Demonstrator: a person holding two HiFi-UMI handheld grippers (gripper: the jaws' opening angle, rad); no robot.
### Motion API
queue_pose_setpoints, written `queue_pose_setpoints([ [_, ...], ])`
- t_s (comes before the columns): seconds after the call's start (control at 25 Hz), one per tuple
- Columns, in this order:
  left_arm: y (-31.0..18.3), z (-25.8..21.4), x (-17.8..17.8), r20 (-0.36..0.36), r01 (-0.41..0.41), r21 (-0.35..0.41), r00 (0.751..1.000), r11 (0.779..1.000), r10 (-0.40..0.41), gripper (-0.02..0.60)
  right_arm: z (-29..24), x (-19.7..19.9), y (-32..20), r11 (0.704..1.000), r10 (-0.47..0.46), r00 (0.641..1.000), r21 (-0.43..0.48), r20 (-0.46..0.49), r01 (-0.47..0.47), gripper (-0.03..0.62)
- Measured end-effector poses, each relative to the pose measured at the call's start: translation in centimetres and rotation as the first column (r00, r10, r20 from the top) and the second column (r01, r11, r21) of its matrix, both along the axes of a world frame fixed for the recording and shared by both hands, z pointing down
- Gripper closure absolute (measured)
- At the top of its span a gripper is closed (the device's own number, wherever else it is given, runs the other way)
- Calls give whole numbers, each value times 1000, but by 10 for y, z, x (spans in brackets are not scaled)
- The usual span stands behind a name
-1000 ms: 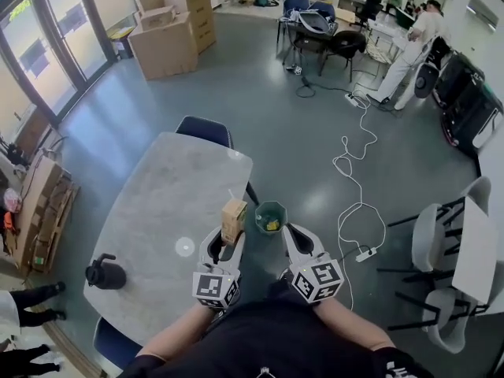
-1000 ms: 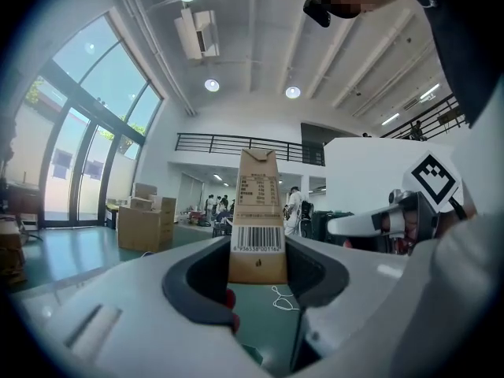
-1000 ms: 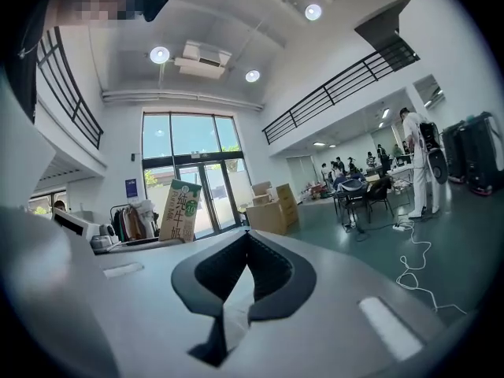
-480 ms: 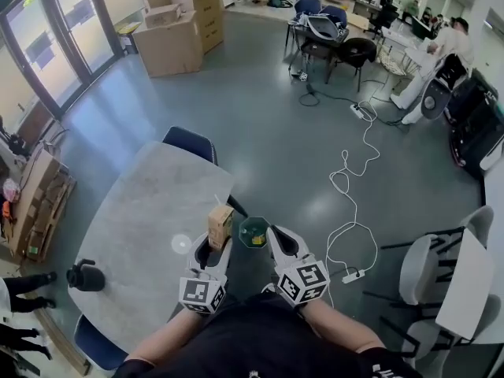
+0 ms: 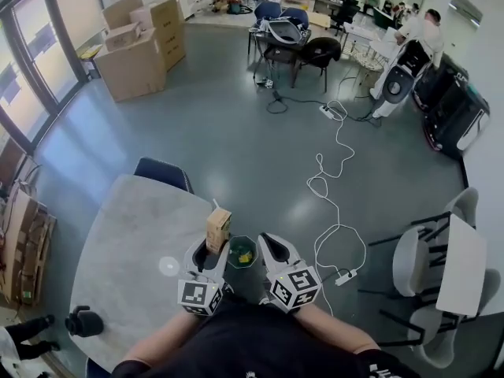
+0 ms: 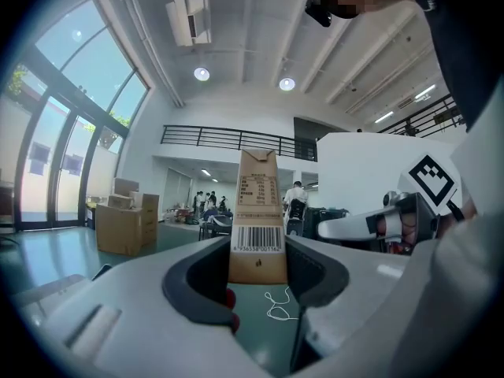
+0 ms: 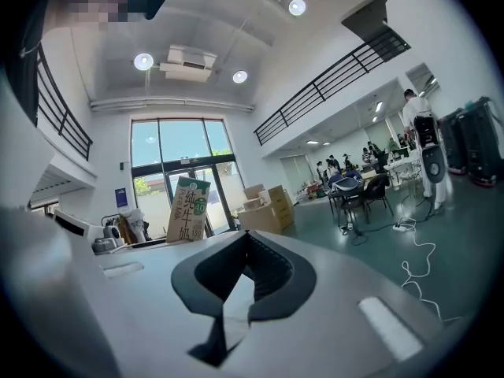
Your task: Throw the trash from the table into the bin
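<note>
A tan milk carton (image 5: 218, 229) with a barcode (image 6: 257, 219) stands upright between the jaws of my left gripper (image 5: 207, 252), which is shut on its lower part. It hangs at the table's (image 5: 126, 242) right edge. Just right of it, on the floor, a small green bin (image 5: 242, 252) holds yellow scraps and is partly hidden by both grippers. My right gripper (image 5: 266, 246) hovers over the bin's right side. Its jaws (image 7: 248, 246) are shut with nothing in them. The carton (image 7: 187, 209) also shows at the left of the right gripper view.
A black jug (image 5: 79, 321) stands on the table's near left. A blue chair (image 5: 161, 173) is tucked at the far end. A white cable (image 5: 331, 187) with a power strip snakes across the floor on the right, by white chairs (image 5: 409, 258). Cardboard boxes (image 5: 134, 53) stand far off.
Both grippers and the carton have shifted right, off the table's edge. The bin now lies between the grippers, closer under them. The left gripper's hold on the carton is unchanged.
</note>
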State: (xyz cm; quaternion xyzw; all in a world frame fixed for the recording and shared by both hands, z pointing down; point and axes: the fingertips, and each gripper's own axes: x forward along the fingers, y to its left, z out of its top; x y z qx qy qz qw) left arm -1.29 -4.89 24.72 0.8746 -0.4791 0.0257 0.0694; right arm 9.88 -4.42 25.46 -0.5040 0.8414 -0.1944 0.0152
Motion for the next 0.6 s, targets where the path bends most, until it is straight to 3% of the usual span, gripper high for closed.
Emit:
queue_pose_setpoints([
  [0.16,-27,-5,2,-27,-60,10,998,998,60,397,-6,-4,-21,999,36,999,4,-36,-36,566],
  [0.36,-44,16,-5,-31,-104,-34,994,994,103,397,-4,-7,-35,997,80,995,-5,-52,-81,566],
  [0.6,-58,53,-2,-13,-74,-97,997,993,73,397,29,-1,-47,997,38,997,-69,-74,-43,566],
])
